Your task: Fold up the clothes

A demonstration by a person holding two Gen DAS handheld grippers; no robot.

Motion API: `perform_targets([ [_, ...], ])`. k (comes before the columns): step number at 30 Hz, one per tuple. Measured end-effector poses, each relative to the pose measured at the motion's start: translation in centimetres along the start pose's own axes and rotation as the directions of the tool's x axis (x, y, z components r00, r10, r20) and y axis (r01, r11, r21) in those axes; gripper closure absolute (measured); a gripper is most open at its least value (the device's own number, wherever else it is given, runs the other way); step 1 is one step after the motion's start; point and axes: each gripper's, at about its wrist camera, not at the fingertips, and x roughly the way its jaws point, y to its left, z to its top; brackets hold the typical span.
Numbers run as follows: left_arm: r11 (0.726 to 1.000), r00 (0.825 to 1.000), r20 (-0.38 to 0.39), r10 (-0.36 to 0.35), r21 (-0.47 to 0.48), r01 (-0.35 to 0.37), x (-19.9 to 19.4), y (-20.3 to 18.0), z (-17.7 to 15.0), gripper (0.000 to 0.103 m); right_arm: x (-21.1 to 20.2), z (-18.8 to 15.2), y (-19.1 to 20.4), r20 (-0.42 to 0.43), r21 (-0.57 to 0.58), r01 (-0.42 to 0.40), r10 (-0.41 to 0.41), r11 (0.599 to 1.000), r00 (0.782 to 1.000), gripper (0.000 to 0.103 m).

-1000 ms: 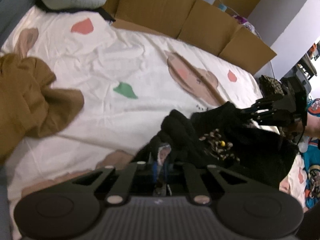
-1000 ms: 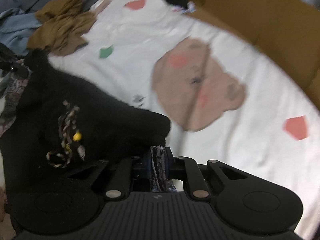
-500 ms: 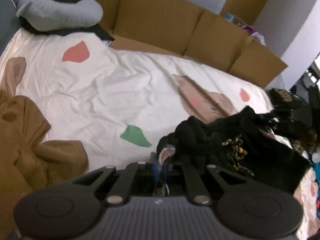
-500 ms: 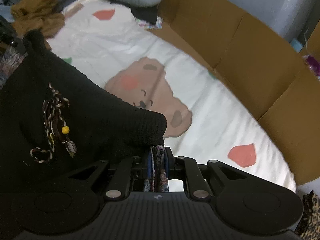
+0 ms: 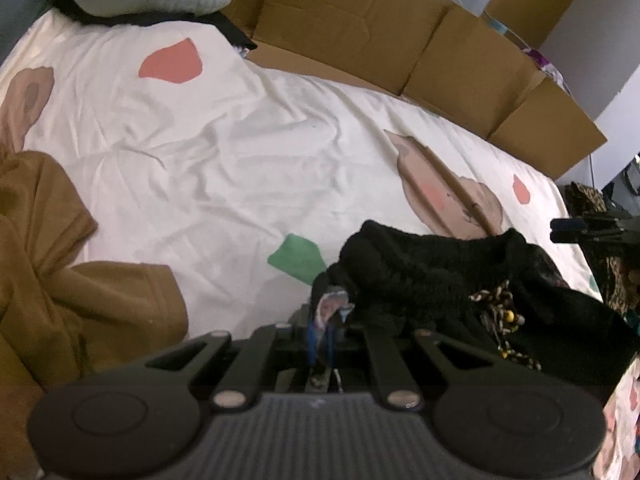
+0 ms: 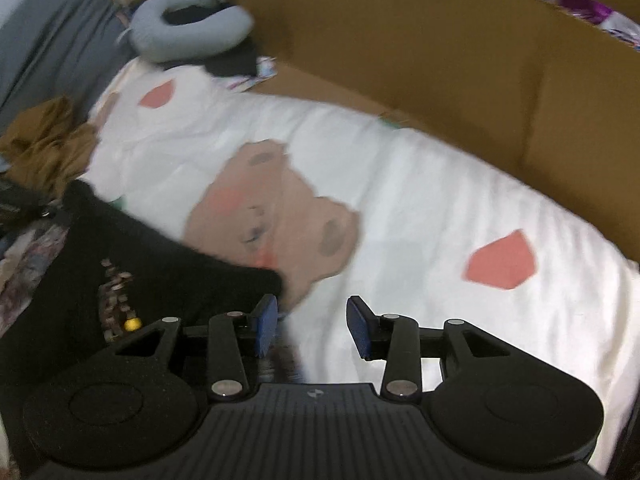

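left gripper [image 5: 320,336]: clamped closed | right gripper [image 6: 311,326]: jaws just opening, nothing between

Both views are fisheye cameras riding just behind their own gripper fingers, angled steeply down and close over the bed sheet [image 5: 248,160]. The left wrist view faces the cardboard wall [image 5: 360,28] along the frame's top. The right wrist view shares it, plus the black knit garment [image 6: 140,272] at lower left and the grey neck pillow [image 6: 192,36] at upper left.
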Motion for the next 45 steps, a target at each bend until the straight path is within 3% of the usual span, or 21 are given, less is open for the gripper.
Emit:
perform_targets([
  [10, 1.0, 1.0, -0.001, -0.015, -0.011, 0.015, 0.0, 0.2, -0.5, 0.097, 2.8, -1.9, 0.4, -0.031, 0.054, -0.064, 0.066, 0.996, 0.997, 0.058],
  [16, 1.0, 1.0, 0.008, -0.009, -0.018, 0.009, 0.3, 0.0, -0.7, 0.097, 3.6, -2.6, 1.7, -0.075, -0.013, -0.066, 0.065, 0.998, 0.995, 0.058],
  [28, 1.0, 1.0, 0.013, -0.012, -0.013, 0.013, 0.4, 0.0, -1.0, 0.096, 2.6, -2.9, 5.3, -0.085, -0.169, -0.184, 0.171, 0.968, 0.982, 0.059],
  [35, 1.0, 1.0, 0.013, -0.01, -0.006, 0.01, 0.4, -0.1, -1.1, 0.096, 2.2, -2.7, 6.7, -0.049, -0.262, -0.15, 0.142, 0.953, 0.989, 0.065],
  [37, 1.0, 1.0, 0.013, -0.008, -0.005, 0.008, 0.5, -0.2, -1.1, 0.096, 2.1, -2.7, 7.0, -0.05, -0.275, -0.155, 0.147, 0.949, 0.988, 0.069],
  [39, 1.0, 1.0, 0.013, -0.008, -0.004, 0.008, 0.5, -0.2, -1.2, 0.096, 2.2, -2.7, 7.2, -0.056, -0.282, -0.163, 0.153, 0.946, 0.987, 0.08],
  [45, 1.0, 1.0, 0.011, -0.01, -0.003, 0.01, 0.6, -0.2, -1.3, 0.096, 2.5, -2.8, 7.4, -0.066, -0.282, -0.166, 0.154, 0.945, 0.986, 0.081],
])
